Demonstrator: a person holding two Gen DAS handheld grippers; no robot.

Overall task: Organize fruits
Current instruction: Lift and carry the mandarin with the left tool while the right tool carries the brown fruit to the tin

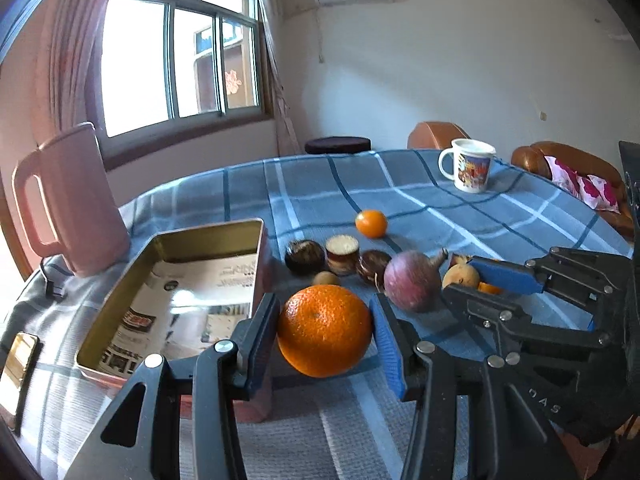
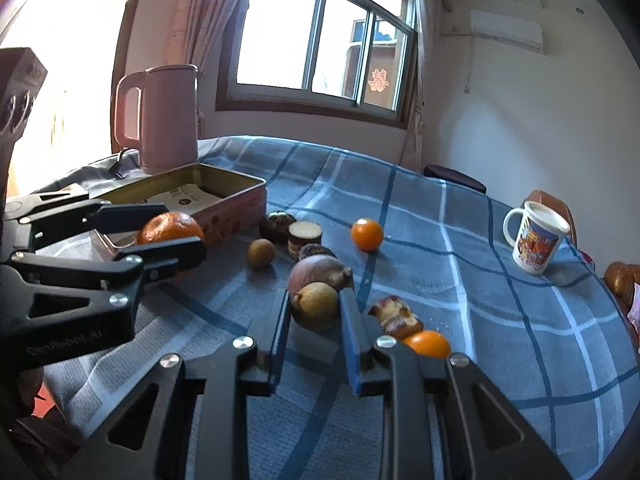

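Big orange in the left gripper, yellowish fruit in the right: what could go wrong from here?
1. The big orange is round and held only at its sides by the left gripper; it could slip before reaching the tin.
2. The right gripper pinches the yellowish fruit close to the purple fruit; lifting may set neighbours rolling.

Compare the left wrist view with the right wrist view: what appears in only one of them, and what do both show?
Only the left wrist view shows a gold-edged flat object at the table's near left and a flowered cushion on a brown seat.

Only the right wrist view shows the small orange fruit fully, beside a torn fruit piece.

Both show the open tin, pink kettle, mug, the left tool gripping the big orange, and the right tool shut on a brownish fruit.
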